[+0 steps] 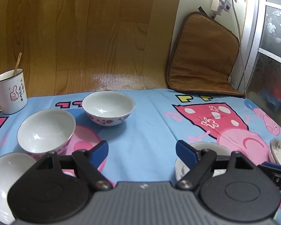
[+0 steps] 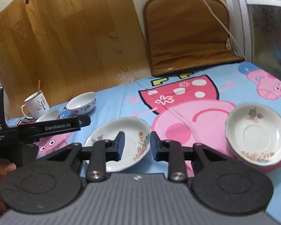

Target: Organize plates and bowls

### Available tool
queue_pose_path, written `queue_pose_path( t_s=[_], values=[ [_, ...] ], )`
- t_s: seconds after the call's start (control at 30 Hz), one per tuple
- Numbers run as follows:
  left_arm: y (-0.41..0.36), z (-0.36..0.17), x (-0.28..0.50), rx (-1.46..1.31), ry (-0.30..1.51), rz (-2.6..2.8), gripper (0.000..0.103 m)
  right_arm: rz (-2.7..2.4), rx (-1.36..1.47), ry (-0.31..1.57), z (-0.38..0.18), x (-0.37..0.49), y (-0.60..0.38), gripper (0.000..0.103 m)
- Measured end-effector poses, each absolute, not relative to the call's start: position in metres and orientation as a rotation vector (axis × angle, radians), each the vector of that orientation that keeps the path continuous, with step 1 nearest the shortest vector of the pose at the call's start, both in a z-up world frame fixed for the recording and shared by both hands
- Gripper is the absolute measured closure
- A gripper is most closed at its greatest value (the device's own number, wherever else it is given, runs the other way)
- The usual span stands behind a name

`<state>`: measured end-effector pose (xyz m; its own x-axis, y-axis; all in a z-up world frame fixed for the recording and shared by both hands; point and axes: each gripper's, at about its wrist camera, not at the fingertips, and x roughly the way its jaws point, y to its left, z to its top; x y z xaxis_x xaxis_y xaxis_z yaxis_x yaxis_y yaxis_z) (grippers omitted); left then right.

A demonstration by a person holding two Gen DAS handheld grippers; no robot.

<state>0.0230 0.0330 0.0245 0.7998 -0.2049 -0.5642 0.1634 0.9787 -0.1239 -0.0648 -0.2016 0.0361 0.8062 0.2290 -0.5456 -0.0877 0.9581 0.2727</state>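
Note:
Three white bowls stand on the blue cartoon cloth (image 1: pixel 146 131): a far floral bowl (image 1: pixel 108 107), a middle bowl (image 1: pixel 45 129) and a near bowl (image 1: pixel 7 176) at the lower left. My left gripper (image 1: pixel 142 150) is open and empty above the cloth. My right gripper (image 2: pixel 136 145) is partly open over a flowered plate (image 2: pixel 129 131), its jaws on either side of the plate's right part without clamping it. A stack of flowered plates (image 2: pixel 256 136) sits to the right, also at the right edge of the left wrist view (image 1: pixel 280 151).
A white mug (image 1: pixel 10 91) with a stick in it stands at the back left. A brown cushion (image 1: pixel 202 56) leans on the back wall beside a wood-grain panel (image 1: pixel 75 37). A power strip and cable (image 1: pixel 223 3) hang above. A window frame (image 2: pixel 241 18) is at the right.

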Motion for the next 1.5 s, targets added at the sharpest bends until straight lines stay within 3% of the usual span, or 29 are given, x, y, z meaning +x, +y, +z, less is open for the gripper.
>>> queue_pose_path(
  t_s=[0.17,0.27,0.63,0.7,1.5],
  values=[
    [0.032,0.024,0.024,-0.061,0.617,-0.197,0.021,0.135,0.266,0.593,0.034,-0.067,-0.208,0.07],
    [0.032,0.023,0.025,-0.055,0.617,-0.193,0.021,0.127,0.261,0.566,0.035,-0.069,-0.208,0.063],
    [0.031,0.022,0.025,-0.043,0.619,-0.194,0.022,0.113,0.256,0.535,0.033,-0.073,-0.207,0.061],
    [0.031,0.022,0.025,-0.043,0.619,-0.193,0.022,0.11,0.253,0.523,0.033,-0.075,-0.206,0.056],
    [0.032,0.023,0.024,-0.041,0.614,-0.194,0.022,0.122,0.263,0.565,0.025,-0.07,-0.202,0.056]
  ],
)
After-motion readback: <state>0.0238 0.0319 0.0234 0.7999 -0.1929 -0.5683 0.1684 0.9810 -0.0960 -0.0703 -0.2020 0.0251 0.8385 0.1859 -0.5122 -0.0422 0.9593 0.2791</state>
